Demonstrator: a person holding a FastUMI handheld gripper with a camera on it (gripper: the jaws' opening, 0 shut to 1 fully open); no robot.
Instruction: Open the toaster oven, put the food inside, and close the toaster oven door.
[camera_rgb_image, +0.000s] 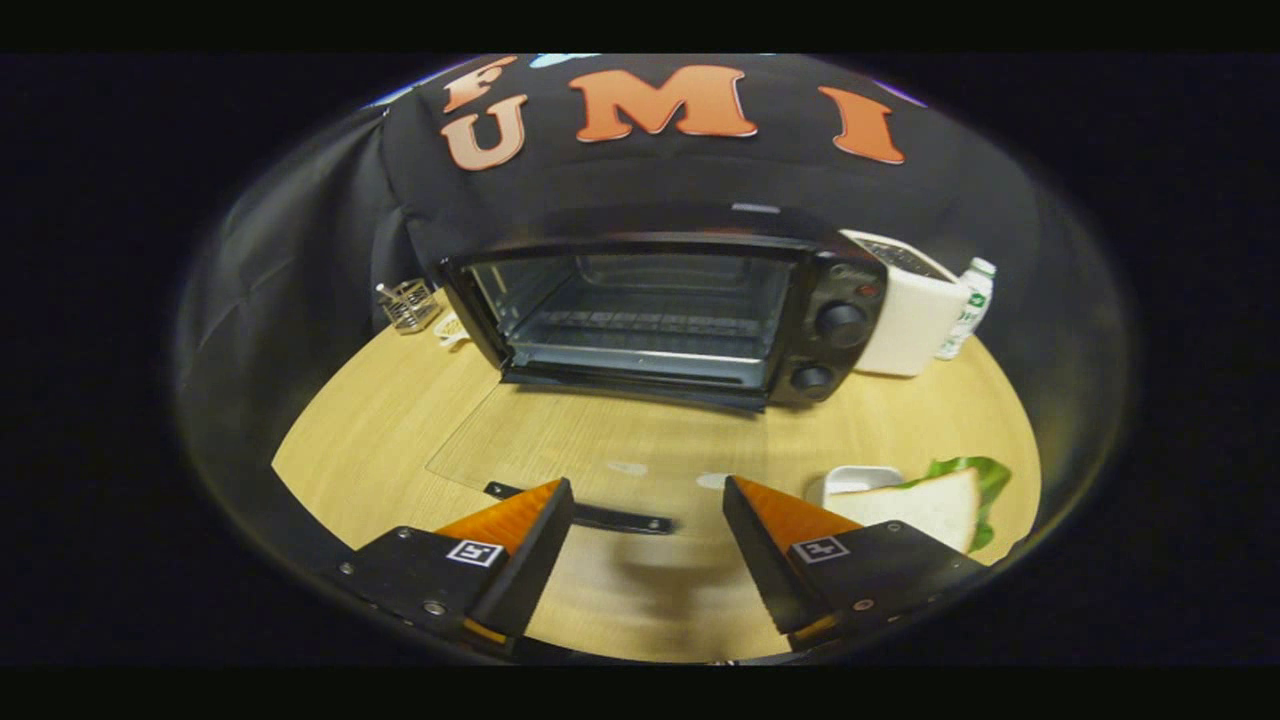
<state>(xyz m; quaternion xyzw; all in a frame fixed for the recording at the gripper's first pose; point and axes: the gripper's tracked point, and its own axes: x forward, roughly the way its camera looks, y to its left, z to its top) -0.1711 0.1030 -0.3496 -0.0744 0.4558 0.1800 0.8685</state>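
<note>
Hovering released over the desk, the tool faced the open oven; its door handle lay between the fingers, sandwich right.

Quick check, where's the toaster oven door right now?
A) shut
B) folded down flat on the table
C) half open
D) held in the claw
B: the glass door lies flat on the table before the toaster oven, its handle just beyond the open, empty claw.

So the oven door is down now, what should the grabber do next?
Probably swing toward the sandwich beside the open gripper and grasp it: the toaster oven already gapes, its glass door flat on the table, rack bare, fingers holding nothing.
</note>
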